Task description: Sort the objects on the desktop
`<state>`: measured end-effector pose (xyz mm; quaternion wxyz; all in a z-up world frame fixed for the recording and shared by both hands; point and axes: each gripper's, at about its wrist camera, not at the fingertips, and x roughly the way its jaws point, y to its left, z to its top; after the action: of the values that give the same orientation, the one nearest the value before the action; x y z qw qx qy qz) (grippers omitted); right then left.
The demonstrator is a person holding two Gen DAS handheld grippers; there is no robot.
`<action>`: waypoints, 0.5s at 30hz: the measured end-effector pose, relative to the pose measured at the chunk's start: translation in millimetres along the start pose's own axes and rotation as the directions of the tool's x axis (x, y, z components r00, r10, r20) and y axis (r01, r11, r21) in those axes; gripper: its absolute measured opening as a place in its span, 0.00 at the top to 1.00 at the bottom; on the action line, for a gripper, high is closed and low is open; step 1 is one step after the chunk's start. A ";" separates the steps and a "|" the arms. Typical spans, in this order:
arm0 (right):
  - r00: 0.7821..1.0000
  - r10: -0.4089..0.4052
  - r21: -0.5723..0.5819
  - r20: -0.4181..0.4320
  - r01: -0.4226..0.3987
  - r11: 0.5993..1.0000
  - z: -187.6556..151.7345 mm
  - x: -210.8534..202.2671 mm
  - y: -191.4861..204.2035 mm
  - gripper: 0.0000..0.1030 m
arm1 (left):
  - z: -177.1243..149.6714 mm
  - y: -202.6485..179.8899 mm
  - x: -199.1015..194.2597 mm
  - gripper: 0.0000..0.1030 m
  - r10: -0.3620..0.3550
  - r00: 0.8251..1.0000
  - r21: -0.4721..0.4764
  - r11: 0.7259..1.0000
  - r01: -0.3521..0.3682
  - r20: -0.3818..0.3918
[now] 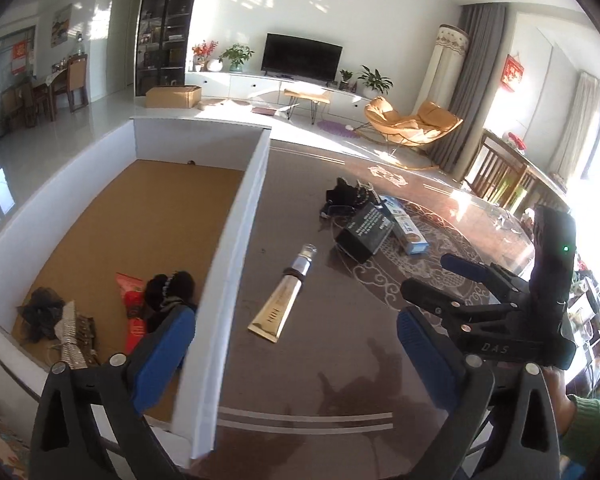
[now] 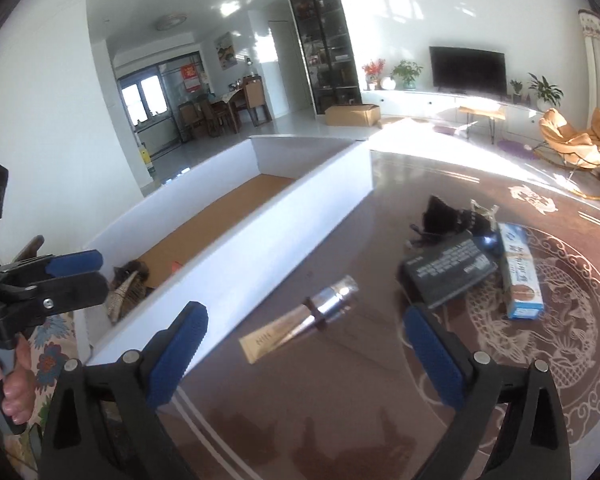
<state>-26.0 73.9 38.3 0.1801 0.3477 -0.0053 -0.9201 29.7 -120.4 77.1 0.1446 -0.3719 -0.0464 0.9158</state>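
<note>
A: Gold and silver, that tube (image 1: 284, 294) lies flat on the dark bench (image 1: 332, 368) just ahead of both tongs, cap end pointing away.

B: What is sorted already?

A: A red packet (image 1: 134, 308), a black hair clip (image 1: 168, 292) and a beaded piece (image 1: 76, 330) lie in the white tray (image 1: 236, 240), beside the left tongs (image 1: 296, 356).

B: And left?

A: The tube, a black box (image 2: 450, 270), a blue carton (image 2: 520, 280) and a dark tangle (image 2: 446, 214) beyond the right tongs (image 2: 306, 354). Both tongs stand wide and empty.

glossy dark table (image 1: 332, 360); metallic gold tube (image 1: 278, 302); matt white box (image 1: 236, 240), cork-brown floor.
</note>
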 end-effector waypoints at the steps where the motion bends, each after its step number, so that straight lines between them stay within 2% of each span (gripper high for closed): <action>1: 0.997 -0.068 0.002 -0.026 0.068 0.998 -15.0 -4.9 -25.1 0.04 | -13.0 -23.2 12.3 0.00 -0.020 1.000 0.021 1.000 0.020 -0.011; 4: 0.961 -0.233 0.004 -0.147 0.236 0.972 -56.1 -17.4 -90.4 0.04 | -46.2 -74.4 69.9 0.00 -0.059 0.991 0.040 0.997 0.065 -0.124; 6: 0.933 -0.307 0.012 -0.189 0.315 0.949 -77.5 -34.4 -120.2 0.04 | -57.9 -98.3 104.2 0.00 -0.082 0.981 0.050 0.994 0.092 -0.174; 7: 0.922 -0.331 0.026 -0.203 0.343 0.939 -83.3 -38.2 -132.1 0.04 | -61.1 -109.4 118.9 0.00 -0.065 0.980 0.074 0.994 0.080 -0.191; 8: 0.914 -0.345 0.053 -0.213 0.363 0.930 -88.1 -41.1 -143.7 0.04 | -62.3 -118.6 131.3 0.00 -0.038 0.979 0.104 0.993 0.059 -0.200; 11: 0.911 -0.348 0.157 -0.223 0.386 0.909 -105.2 -55.0 -167.1 0.04 | -62.0 -137.0 152.4 0.00 0.035 0.978 0.170 0.985 0.000 -0.204; 13: 0.901 -0.361 0.186 -0.241 0.408 0.894 -110.4 -57.2 -171.7 0.04 | -55.2 -138.7 157.5 0.00 0.013 0.980 0.151 0.988 0.018 -0.198; 15: 0.900 -0.366 0.192 -0.238 0.413 0.891 -110.4 -57.8 -172.7 0.04 | -51.1 -140.6 163.4 0.00 0.041 0.980 0.166 0.986 -0.008 -0.196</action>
<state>28.3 267.6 -31.9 -0.0519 0.4494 -0.0274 -0.8914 -13.8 61.5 -41.7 0.1672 -0.4488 0.0485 0.8765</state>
